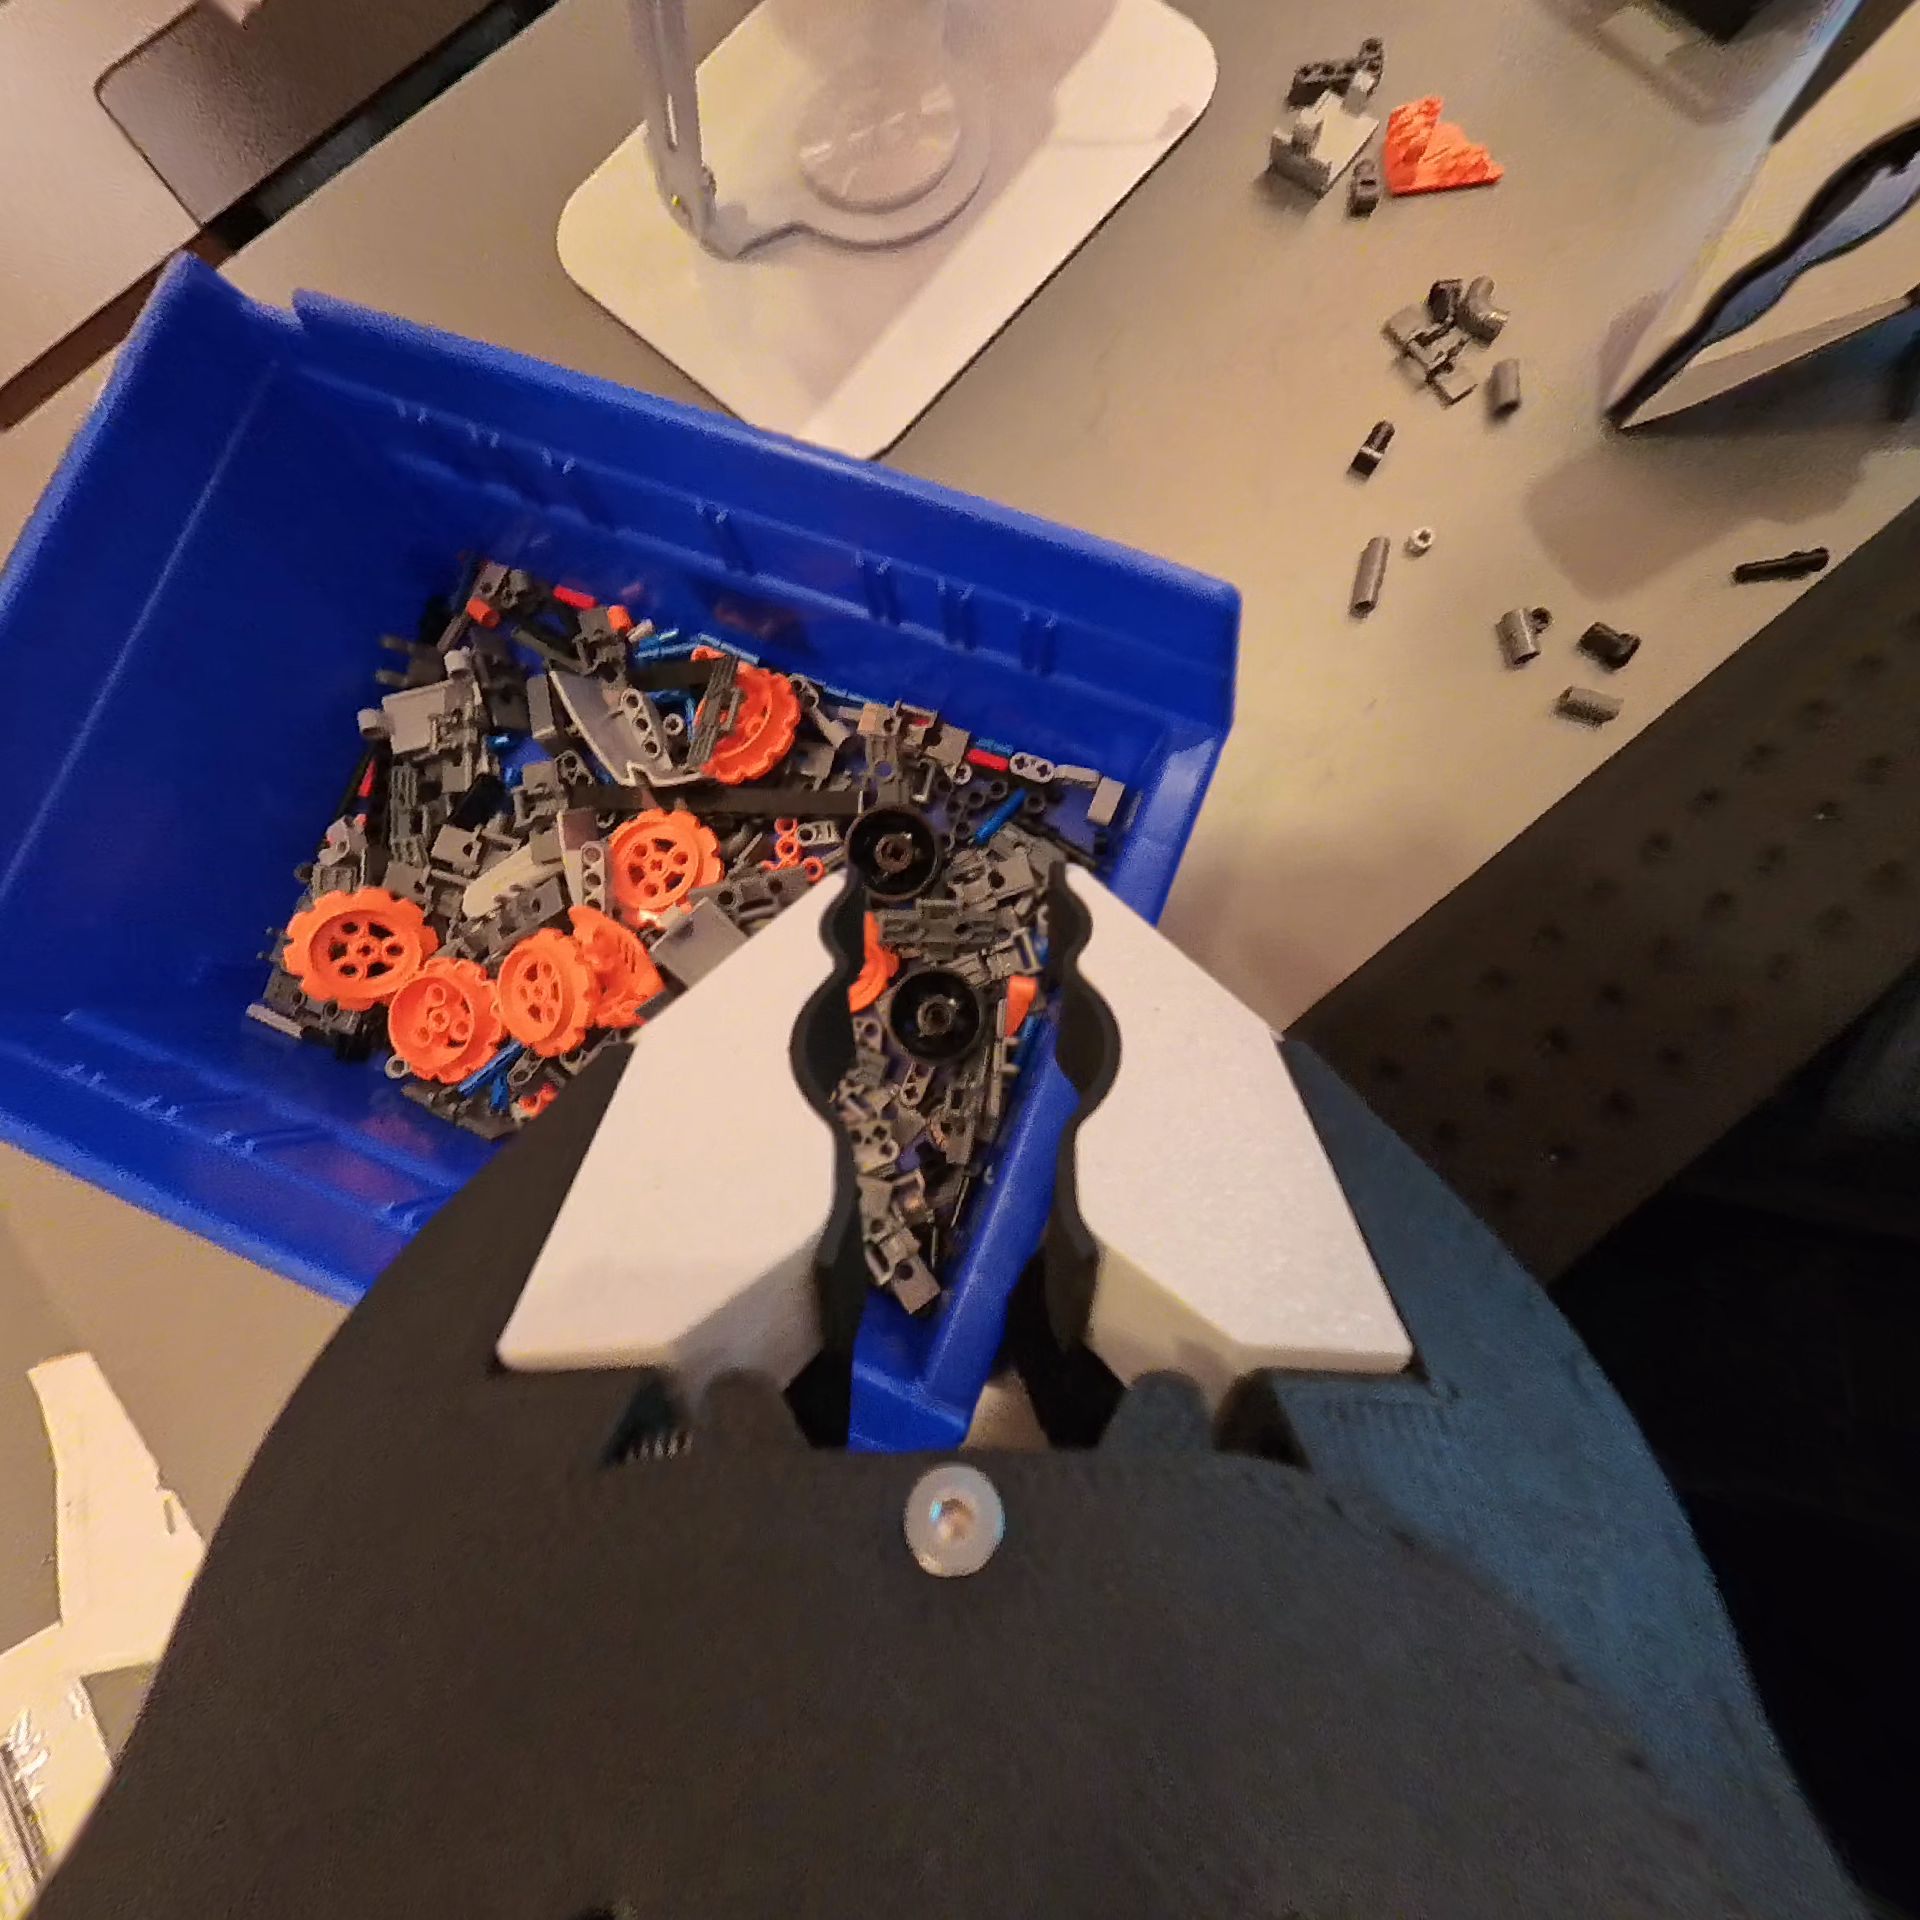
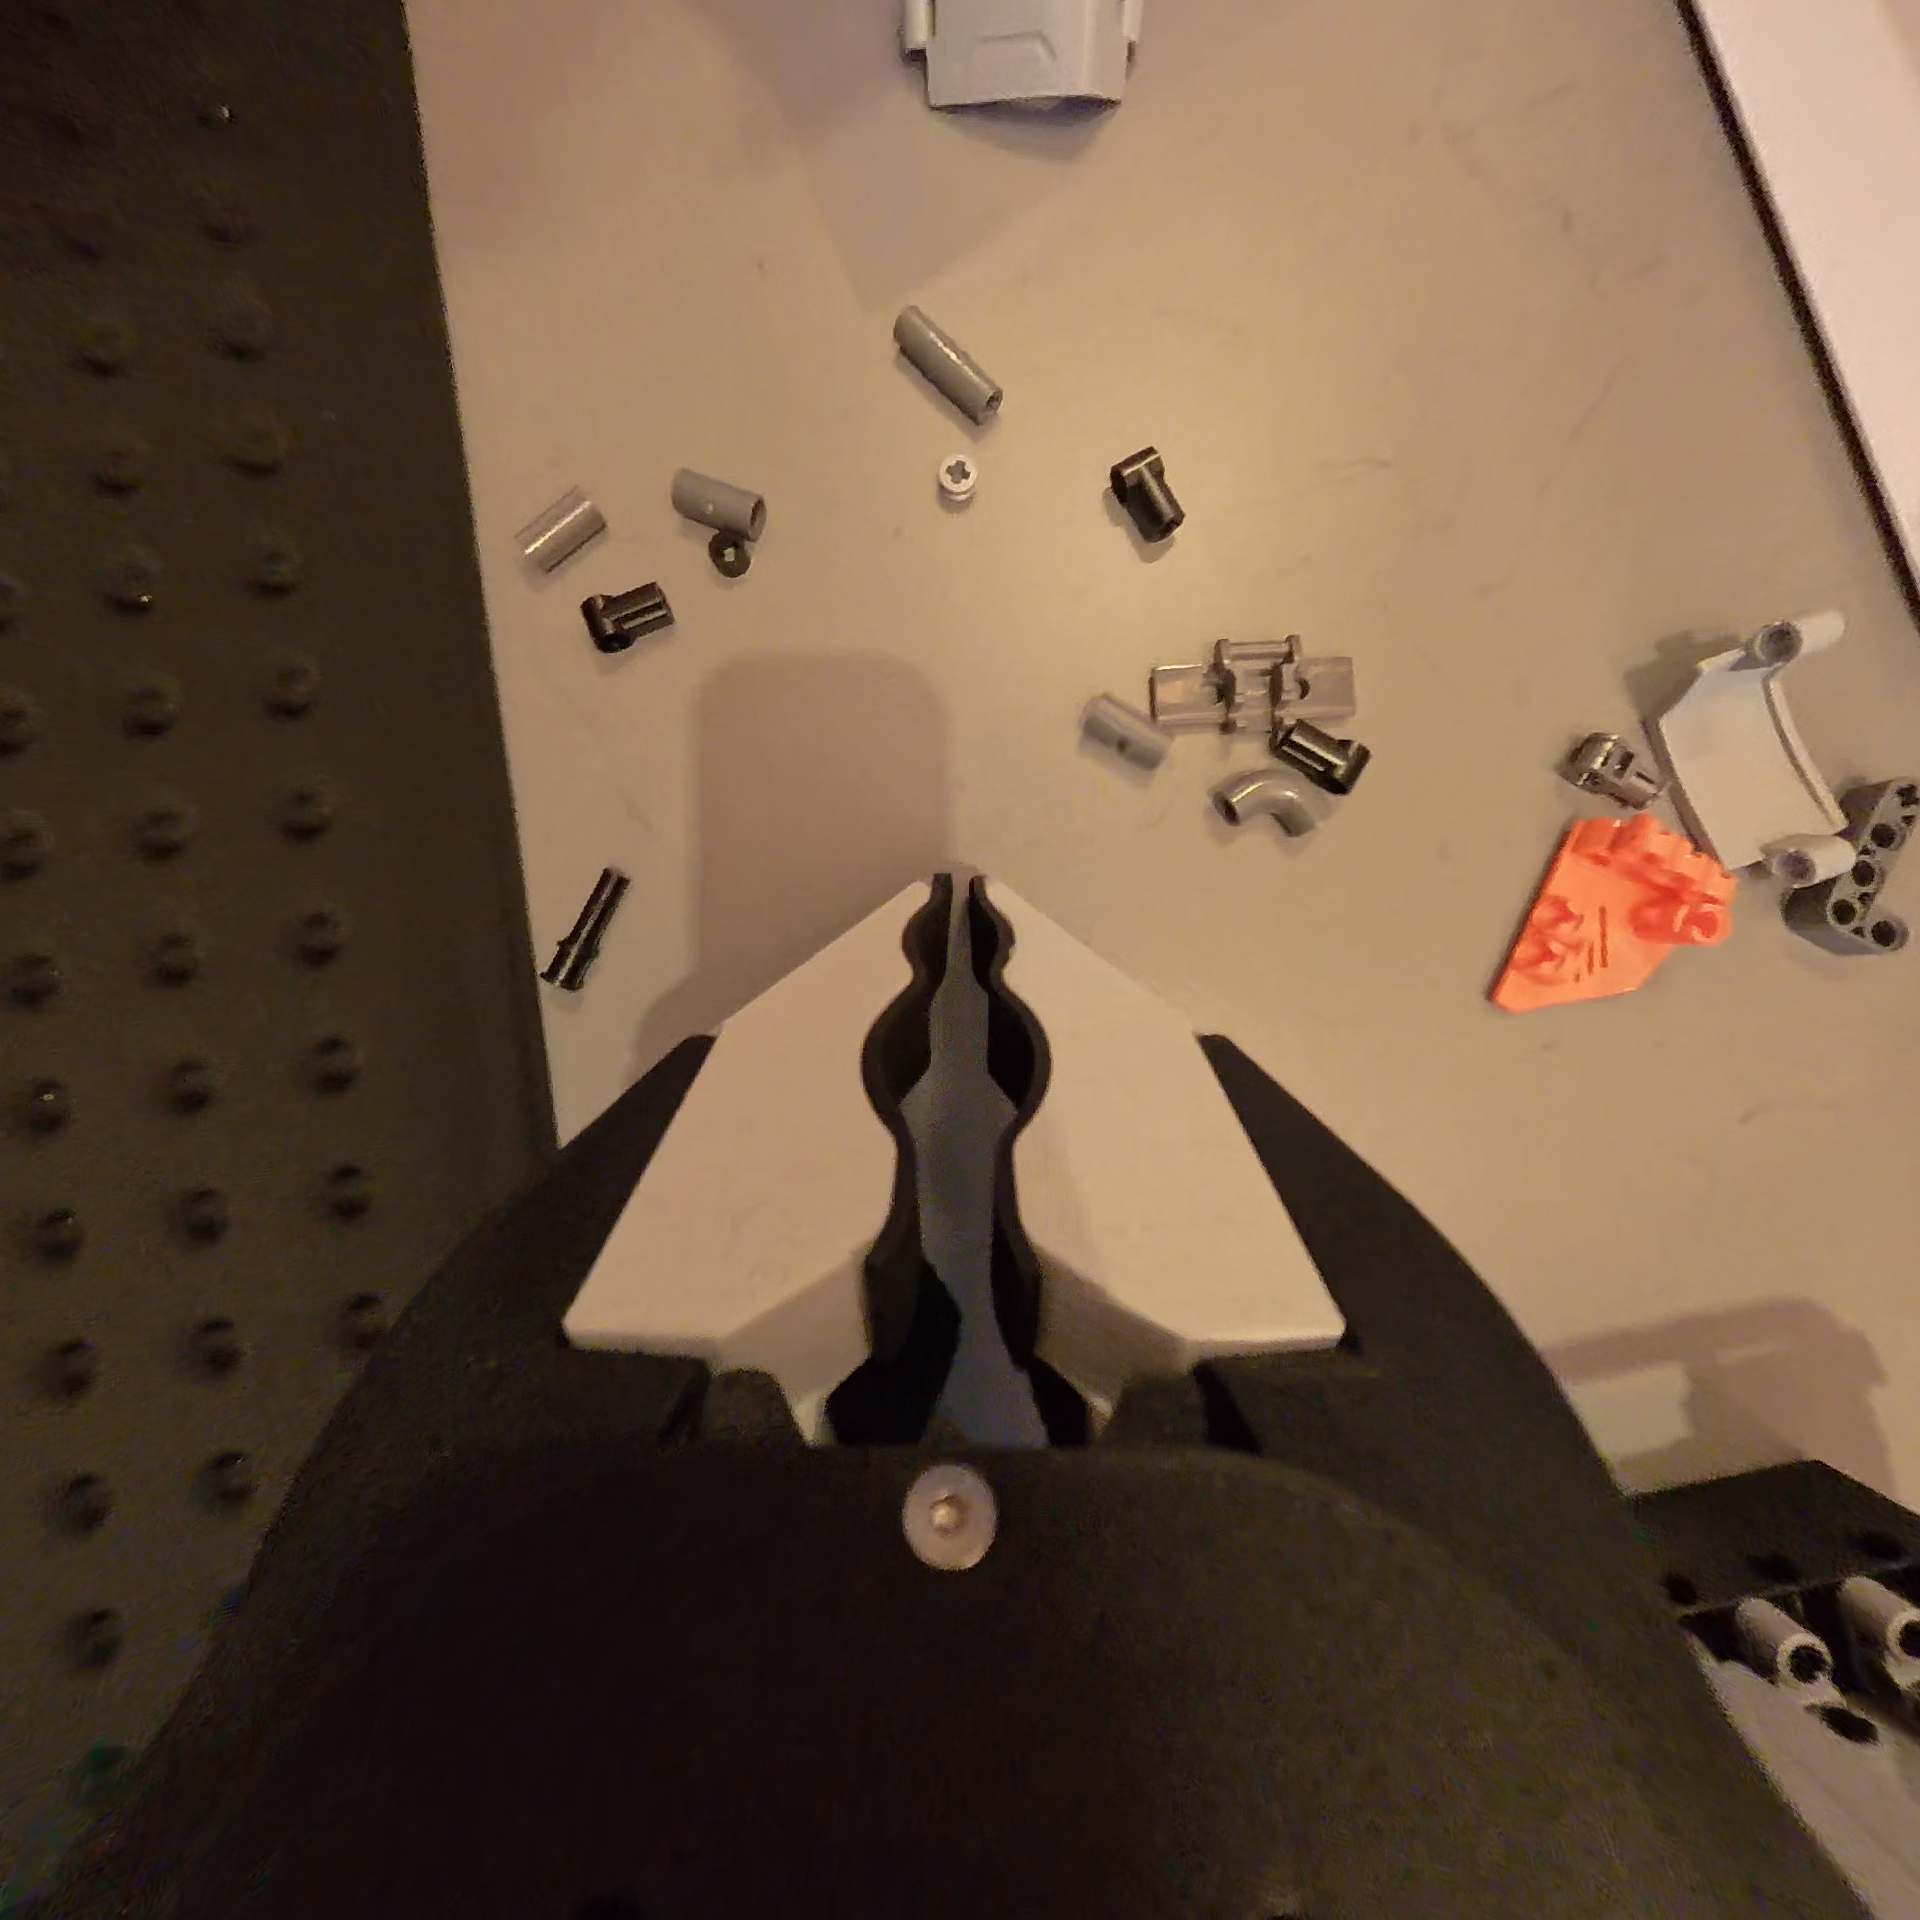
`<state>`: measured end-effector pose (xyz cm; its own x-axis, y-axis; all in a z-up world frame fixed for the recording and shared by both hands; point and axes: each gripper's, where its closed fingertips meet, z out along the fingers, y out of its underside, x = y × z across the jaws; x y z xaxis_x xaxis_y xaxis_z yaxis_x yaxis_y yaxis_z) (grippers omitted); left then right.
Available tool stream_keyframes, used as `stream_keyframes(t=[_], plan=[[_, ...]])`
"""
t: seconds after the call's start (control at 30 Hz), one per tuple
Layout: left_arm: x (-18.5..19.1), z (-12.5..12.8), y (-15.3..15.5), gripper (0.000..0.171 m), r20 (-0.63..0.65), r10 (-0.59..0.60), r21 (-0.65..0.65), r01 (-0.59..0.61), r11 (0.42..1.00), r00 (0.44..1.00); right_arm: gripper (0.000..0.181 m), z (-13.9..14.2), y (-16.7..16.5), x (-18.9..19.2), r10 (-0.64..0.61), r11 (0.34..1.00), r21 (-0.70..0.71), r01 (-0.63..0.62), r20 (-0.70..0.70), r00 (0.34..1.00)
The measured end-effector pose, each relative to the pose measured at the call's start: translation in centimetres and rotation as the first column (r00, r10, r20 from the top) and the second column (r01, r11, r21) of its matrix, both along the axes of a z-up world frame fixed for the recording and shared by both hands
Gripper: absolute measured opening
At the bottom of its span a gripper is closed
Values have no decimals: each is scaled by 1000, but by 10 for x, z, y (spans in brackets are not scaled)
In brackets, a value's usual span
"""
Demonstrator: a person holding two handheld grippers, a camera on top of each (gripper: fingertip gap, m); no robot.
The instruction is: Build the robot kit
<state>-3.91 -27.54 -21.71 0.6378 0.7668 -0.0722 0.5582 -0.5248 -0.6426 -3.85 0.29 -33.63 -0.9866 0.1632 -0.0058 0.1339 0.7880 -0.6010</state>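
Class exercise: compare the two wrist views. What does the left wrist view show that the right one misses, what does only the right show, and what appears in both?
Only the left wrist view: the open left gripper over a blue bin of building pieces with orange wheels.
Only the right wrist view: the shut right gripper, empty, and a grey elbow piece.
Both: the orange wedge piece and loose pins on the grey table.

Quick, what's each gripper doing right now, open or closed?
Left gripper: open, empty, above the blue bin.
Right gripper: closed, empty, over the table.
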Motion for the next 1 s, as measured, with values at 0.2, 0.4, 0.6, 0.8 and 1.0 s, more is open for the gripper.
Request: stream_keyframes(t=[0.2, 0.4, 0.6, 0.8, 1.0], plan=[[-4, -5, -10, 33, 13, 1, 15, -2, 1000, 1000, 18, 14, -3, -34, -122, 992, -33, 121, -46, 991], [-12, -7, 2, 32, 10, -41, 30, 41, 999, 999, 24, 5, -3, -64, -217, 976, -10, 217, -29, 976], [-18, 2, 32, 32, -19, -118, 79, 119, 990, 993, 0, 1, -4, -53, -185, 983, 7, 185, -19, 983], [-19, 4, 73, 31, -32, -221, 121, 223, 967, 975, 21, 13, -9, -62, -243, 969, -37, 243, -1, 970], [-18, -2, 77, 31, -22, -232, 108, 233, 966, 972, 5, 1, -9, -64, -213, 977, 14, 214, -41, 976]])
